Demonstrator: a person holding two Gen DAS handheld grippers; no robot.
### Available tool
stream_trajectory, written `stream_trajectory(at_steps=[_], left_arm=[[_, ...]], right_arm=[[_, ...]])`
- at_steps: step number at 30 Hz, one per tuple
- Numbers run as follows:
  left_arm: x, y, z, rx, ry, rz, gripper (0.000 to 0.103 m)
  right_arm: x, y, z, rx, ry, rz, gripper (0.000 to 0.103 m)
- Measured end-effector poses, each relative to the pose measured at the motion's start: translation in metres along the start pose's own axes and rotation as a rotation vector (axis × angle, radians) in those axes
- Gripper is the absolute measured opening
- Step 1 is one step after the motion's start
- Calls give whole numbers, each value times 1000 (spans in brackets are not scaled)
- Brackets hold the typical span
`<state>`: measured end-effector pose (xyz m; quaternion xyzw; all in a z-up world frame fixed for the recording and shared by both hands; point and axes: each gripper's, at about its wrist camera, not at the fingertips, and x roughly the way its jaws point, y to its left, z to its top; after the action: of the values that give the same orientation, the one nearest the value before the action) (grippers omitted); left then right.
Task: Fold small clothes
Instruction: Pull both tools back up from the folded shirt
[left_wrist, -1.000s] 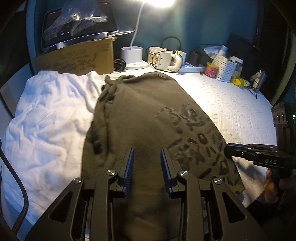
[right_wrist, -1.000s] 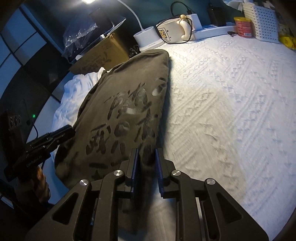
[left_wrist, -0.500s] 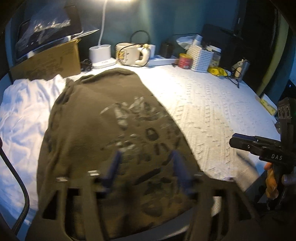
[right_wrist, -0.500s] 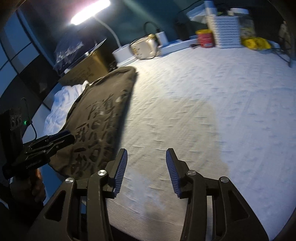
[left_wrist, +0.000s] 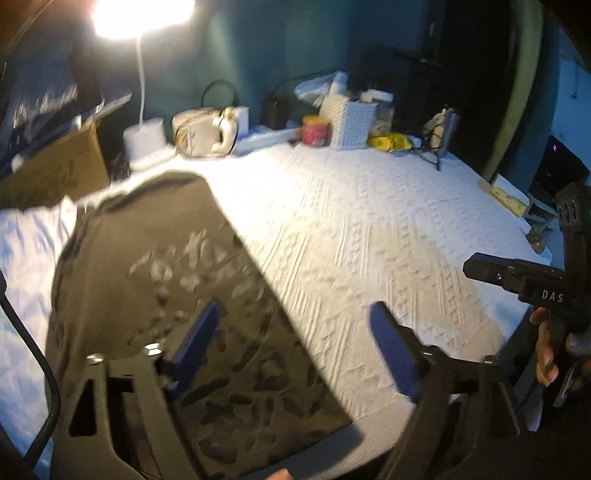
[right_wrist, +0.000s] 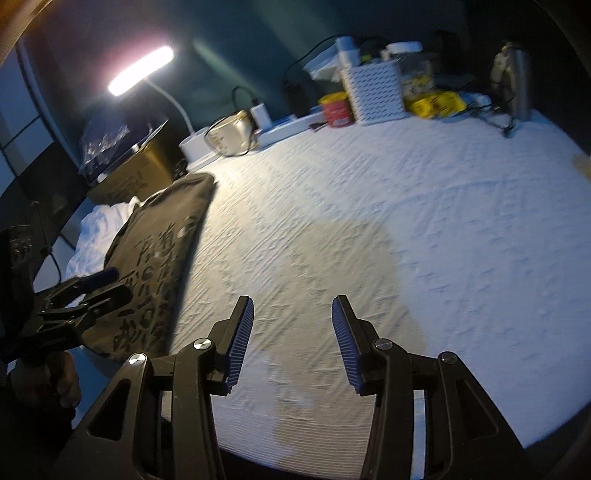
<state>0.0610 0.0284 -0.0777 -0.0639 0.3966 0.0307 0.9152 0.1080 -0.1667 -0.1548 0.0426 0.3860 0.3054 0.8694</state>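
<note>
Folded olive shirt (left_wrist: 177, 280) lies flat at lower left, seemingly finished, while left gripper (left_wrist: 295, 350) and right gripper (right_wrist: 291, 343) hover spread apart, holding nothing.

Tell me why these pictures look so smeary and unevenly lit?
Left wrist view: the lamp blows out to white glare, and the dark shirt and left gripper are motion-blurred. Right wrist view: sharper fingers, a soft shadow patch on the white bedspread, and fisheye-curved edges.

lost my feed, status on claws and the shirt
Left claw open above the olive shirt. Right claw open over bare white bedspread. Shirt lies folded, flat. Nothing in the way.
</note>
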Motion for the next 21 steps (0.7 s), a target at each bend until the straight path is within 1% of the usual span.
stream_trajectory(at_steps=[1,5,13,16,17,18,19,20,21], left_arm=[[-4,-4,3,11,-23,-2,92],[-13,-13,16,33,-73,-7,93],[-38,-23,35,82,-158,49,93],[-54,-26,43,86,-215,44,93],[-59,-27,46,91,-239,40,93],[-62,-28,48,94,-254,41,94],[-68,-29,51,98,-280,49,95],[-75,-29,54,100,-307,53,100],[-78,-29,55,101,-322,54,103]], right_arm=[[-4,-3,1,0,-9,-12,48],[-22,-11,7,-7,-49,-69,48],[-51,-15,16,-41,-105,-162,48],[-66,-13,23,-60,-138,-189,48],[-70,-12,25,-64,-150,-194,52],[-76,-11,28,-71,-169,-202,65],[-81,-10,30,-78,-185,-210,71],[-86,-9,31,-86,-198,-218,76],[-92,-8,34,-95,-214,-229,76]])
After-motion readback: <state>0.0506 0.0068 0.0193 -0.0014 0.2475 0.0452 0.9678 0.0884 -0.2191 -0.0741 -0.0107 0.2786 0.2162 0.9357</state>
